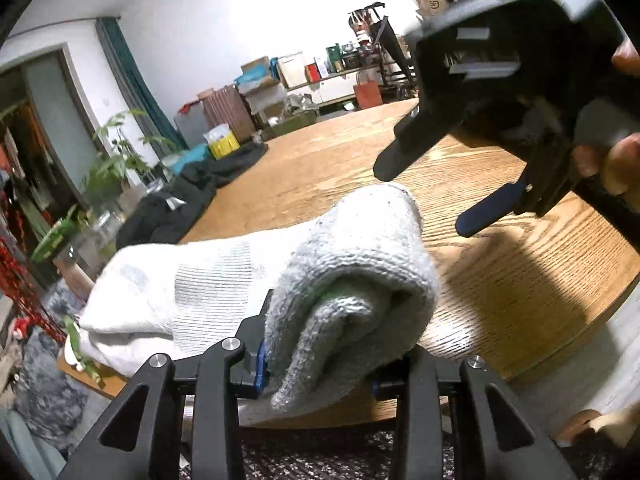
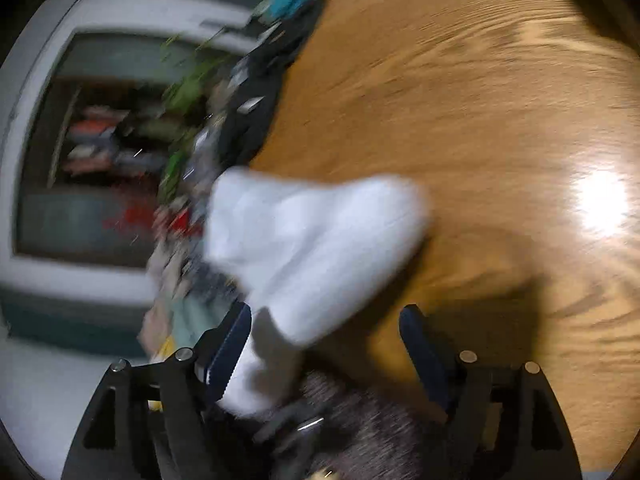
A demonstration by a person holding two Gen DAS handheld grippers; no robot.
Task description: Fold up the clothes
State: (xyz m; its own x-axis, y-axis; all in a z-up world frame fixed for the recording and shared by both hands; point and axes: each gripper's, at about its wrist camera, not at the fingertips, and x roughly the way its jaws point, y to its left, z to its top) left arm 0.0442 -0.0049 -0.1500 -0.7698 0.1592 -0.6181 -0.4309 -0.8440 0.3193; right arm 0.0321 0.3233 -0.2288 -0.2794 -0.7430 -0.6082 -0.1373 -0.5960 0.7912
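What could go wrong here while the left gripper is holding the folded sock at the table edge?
1. The left gripper pinches only the grey folded end of the sock; the fold could spring open if the grip slips.
2. The sock hangs partly past the wooden table edge, so a slip may drop it to the floor.
3. The right gripper is open and its view is blurred, so it may brush the sock.
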